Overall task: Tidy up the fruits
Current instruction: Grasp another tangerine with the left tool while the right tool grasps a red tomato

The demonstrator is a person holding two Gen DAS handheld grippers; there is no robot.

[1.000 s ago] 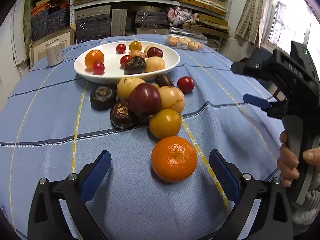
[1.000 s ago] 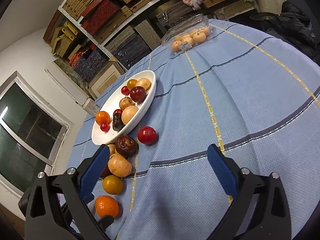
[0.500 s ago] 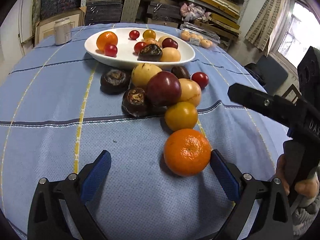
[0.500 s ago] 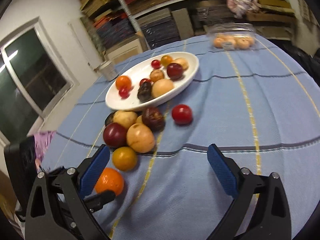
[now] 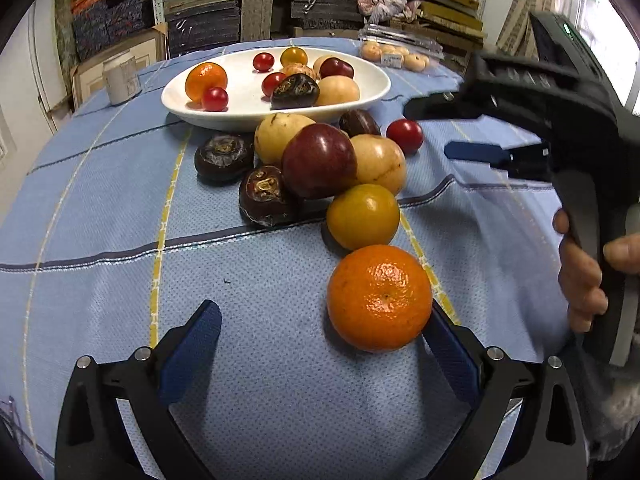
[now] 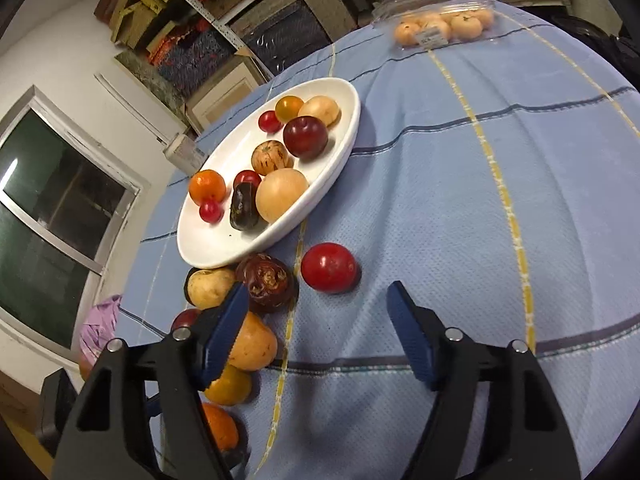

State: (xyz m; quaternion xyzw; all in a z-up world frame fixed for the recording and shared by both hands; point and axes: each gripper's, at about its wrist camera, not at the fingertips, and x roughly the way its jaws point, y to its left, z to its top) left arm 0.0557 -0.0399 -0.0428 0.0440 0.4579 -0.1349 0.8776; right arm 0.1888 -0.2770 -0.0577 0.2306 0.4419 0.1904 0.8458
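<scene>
A white oval plate (image 5: 248,98) (image 6: 224,248) holds several fruits on a blue tablecloth. A loose pile lies in front of it: a dark red plum (image 5: 318,160), yellow fruits (image 5: 362,216), dark brown fruits (image 5: 264,196) and a red tomato (image 5: 405,135) (image 6: 329,267). An orange (image 5: 379,297) lies nearest, against the right finger of my open left gripper (image 5: 320,344). My right gripper (image 6: 318,334) is open, just short of the red tomato; it shows at the right of the left wrist view (image 5: 480,152).
A clear plastic box of small pale oranges (image 5: 400,54) (image 6: 440,26) lies at the table's far side. A white cup (image 5: 120,78) stands far left. Shelves of stacked boards stand behind the table. A window is at the left in the right wrist view.
My left gripper moved forward, so the orange now lies between its fingers by the right one. My right gripper moved in toward the red tomato and its jaws narrowed.
</scene>
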